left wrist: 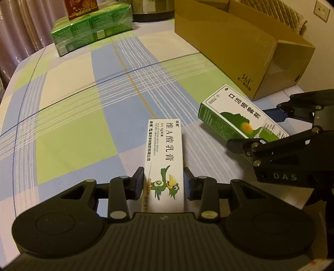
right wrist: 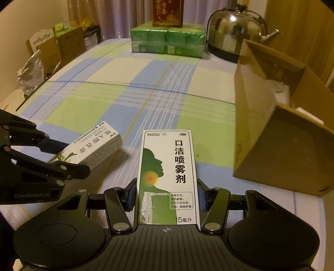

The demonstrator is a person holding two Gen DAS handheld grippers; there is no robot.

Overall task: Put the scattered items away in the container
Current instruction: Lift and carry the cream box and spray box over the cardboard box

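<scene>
Table (right wrist: 87, 108), checked cloth in blue, green and cream: lies under both grippers and runs ahead of them.

Cardboard box (right wrist: 271, 150), open-topped, the container: stands on the cloth ahead and to the right of the right gripper; pale contents show inside, not identifiable.

Steel kettle (right wrist: 233, 31): far ahead, behind the box.

Green wrapped packs (right wrist: 167, 41), with a red box (right wrist: 167, 12) on top: far ahead, left of the kettle.

Spray carton (right wrist: 167, 177), green and white: clenched between the pads of the right gripper (right wrist: 166, 196), long end pointing forward, lifted off the cloth.

Cream carton (left wrist: 165, 158), white with a cartoon bird: grasped in the left gripper (left wrist: 163, 183), long end forward, just left of the spray carton and apart from it.
</scene>
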